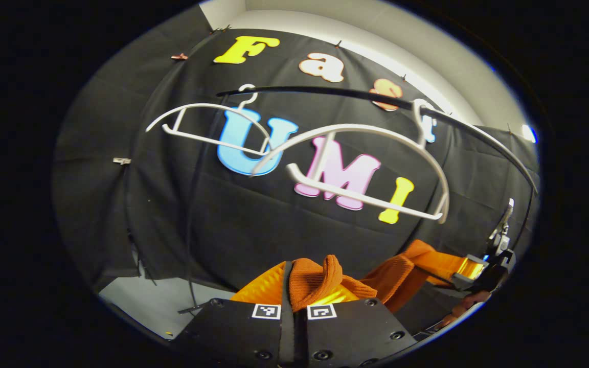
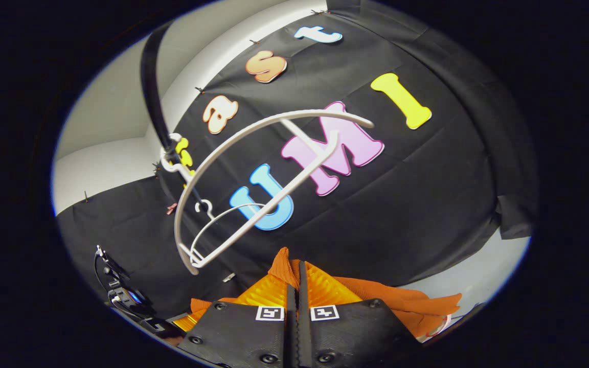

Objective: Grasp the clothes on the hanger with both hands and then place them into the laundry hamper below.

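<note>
Left gripper point(image 1: 294, 306): we see its jaws closed, pinching the orange garment point(image 1: 320, 278).
Right gripper point(image 2: 297, 306): likewise clamped on cloth.
Garment: off the bare hanger point(image 1: 366, 168), stretched between grippers.
Hamper: presumably below; we lower together.

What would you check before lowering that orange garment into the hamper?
1. Left gripper shut on orange garment: ok.
2. Right gripper shut on it too: ok.
3. Garment off the near white hanger: ok, it hangs bare.
4. Second hanger on the black rail, bare too: ok.
5. Hamper position below: cannot tell.
6. Cloth free of snags underneath: cannot tell.
</note>
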`<state>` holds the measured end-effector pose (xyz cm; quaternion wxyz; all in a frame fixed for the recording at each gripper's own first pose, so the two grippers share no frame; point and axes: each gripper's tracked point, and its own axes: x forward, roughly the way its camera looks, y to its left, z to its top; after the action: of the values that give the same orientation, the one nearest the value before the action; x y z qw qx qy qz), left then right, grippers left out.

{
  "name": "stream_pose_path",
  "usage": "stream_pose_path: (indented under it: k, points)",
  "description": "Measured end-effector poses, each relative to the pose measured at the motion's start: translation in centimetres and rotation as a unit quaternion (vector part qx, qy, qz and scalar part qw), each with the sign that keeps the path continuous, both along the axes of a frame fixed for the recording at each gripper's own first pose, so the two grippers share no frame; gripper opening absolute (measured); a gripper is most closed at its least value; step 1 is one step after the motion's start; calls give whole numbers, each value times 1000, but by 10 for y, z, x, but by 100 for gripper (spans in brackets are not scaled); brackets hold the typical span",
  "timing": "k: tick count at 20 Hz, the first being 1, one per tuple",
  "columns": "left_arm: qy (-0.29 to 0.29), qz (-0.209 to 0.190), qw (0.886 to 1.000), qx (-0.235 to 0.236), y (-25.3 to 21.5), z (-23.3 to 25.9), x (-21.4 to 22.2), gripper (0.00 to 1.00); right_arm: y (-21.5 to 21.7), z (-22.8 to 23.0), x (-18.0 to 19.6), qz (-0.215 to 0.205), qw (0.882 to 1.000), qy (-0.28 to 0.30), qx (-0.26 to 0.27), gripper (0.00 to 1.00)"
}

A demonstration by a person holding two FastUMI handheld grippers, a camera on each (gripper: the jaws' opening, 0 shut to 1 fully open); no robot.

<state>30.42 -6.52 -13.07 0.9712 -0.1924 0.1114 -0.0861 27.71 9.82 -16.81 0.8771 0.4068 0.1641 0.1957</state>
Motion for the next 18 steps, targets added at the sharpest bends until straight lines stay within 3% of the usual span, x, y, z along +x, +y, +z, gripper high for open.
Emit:
stream_pose_path:
  k: [4, 6, 12, 18]
  points:
    - [-26, -34, 999, -7, -27, 34, -5, 5, 15, 32, -8, 24, 999, -27, 5, 4]
    - [-24, -39, 999, 3, -31, 28, -4, 4, 17, 24, -13, 33, 999, -26, -15, 5]
    - [63, -62, 995, 45, -45, -86, -9, 5, 7, -102, -32, 34, 993, 66, -95, 5]
    - [149, -75, 983, 76, -57, -196, -14, 5, -1, -212, -50, 58, 967, 151, -199, 4]
